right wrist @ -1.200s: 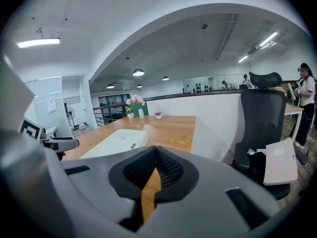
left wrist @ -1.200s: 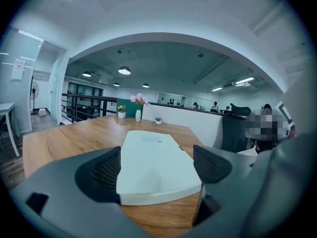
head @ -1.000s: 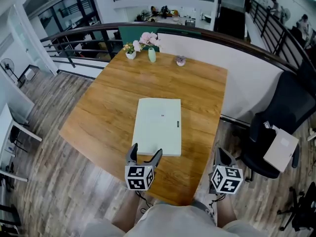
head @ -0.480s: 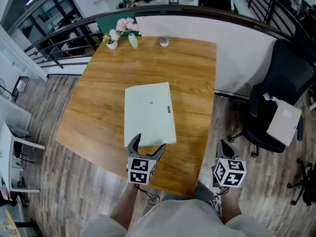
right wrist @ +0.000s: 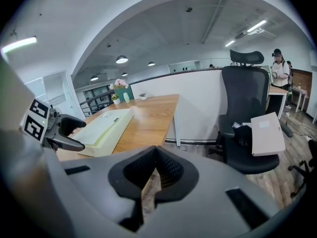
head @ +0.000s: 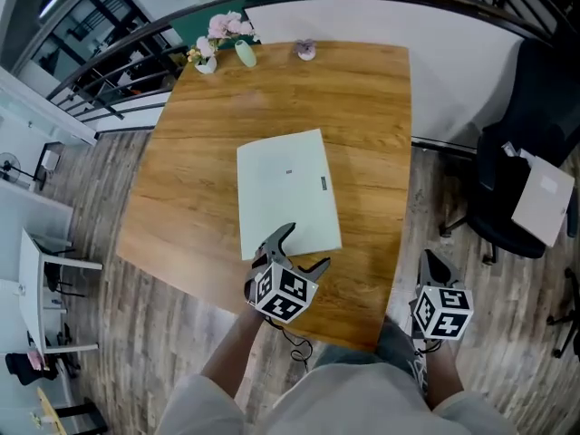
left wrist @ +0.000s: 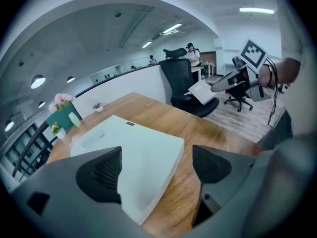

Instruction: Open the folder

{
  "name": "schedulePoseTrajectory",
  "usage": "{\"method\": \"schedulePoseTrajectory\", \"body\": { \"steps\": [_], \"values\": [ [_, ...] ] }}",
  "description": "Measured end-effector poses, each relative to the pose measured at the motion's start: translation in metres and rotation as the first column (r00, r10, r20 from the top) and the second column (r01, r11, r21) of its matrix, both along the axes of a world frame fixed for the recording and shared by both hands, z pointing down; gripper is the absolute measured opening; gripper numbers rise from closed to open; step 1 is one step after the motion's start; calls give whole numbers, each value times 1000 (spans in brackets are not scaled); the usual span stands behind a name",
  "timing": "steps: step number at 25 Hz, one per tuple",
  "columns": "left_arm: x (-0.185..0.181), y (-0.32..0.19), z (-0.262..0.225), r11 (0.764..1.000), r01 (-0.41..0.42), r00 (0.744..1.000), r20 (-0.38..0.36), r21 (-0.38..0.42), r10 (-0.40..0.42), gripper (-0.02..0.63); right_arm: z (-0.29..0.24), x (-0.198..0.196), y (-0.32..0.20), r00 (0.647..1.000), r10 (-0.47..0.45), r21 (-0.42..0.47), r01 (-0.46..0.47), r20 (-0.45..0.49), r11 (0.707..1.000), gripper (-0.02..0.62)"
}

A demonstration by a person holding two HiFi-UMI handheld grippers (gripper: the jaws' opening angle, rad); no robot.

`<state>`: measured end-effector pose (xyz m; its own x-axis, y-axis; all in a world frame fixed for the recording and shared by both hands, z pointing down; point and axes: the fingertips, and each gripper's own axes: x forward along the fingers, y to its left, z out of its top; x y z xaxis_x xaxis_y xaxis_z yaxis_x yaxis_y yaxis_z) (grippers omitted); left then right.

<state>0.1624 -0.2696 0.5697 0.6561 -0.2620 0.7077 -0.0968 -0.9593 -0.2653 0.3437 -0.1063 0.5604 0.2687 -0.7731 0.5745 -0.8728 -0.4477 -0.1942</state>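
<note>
Left gripper [head: 306, 246] is hanging at the lower middle of the head view, at the near edge of the folder [head: 285, 188], and its jaws are standing wide apart, gripping nothing. In the left gripper view [left wrist: 156, 167] the near corner of the folder [left wrist: 129, 148] is showing in the gap between the two jaws; whether a jaw is touching it, I cannot tell. The pale green folder is lying flat and closed in the middle of the wooden table [head: 372, 107], with a small dark mark near its right edge.

The right gripper [head: 430, 265] is staying in the lower right of the head view, off the table's edge and over the wooden floor. Its own view [right wrist: 156, 170] is showing the jaws pressed together with nothing between them.

Flowers [head: 217, 30] are standing at the far left corner of the table, at the upper left of the frame. A black chair [head: 521, 179] is standing at the right edge and is carrying a white box [head: 544, 193].
</note>
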Motion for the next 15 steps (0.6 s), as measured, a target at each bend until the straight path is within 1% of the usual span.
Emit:
{"method": "schedulePoseTrajectory", "body": {
  "steps": [3,6,10,15],
  "values": [
    [2,0,7,993,-105,990,101,54,99,451,6,-1,0,1000,-2,-14,2,7,1000,2],
    [7,5,17,976,-203,965,183,78,186,449,9,0,-2,1000,-5,-21,6,9,1000,2],
    [13,11,26,950,-296,932,247,96,265,428,12,-1,-8,1000,-18,-26,19,10,999,2],
    [19,11,32,932,-347,906,294,104,305,407,18,-2,-10,999,-32,-36,33,19,999,2]
  ]
}}
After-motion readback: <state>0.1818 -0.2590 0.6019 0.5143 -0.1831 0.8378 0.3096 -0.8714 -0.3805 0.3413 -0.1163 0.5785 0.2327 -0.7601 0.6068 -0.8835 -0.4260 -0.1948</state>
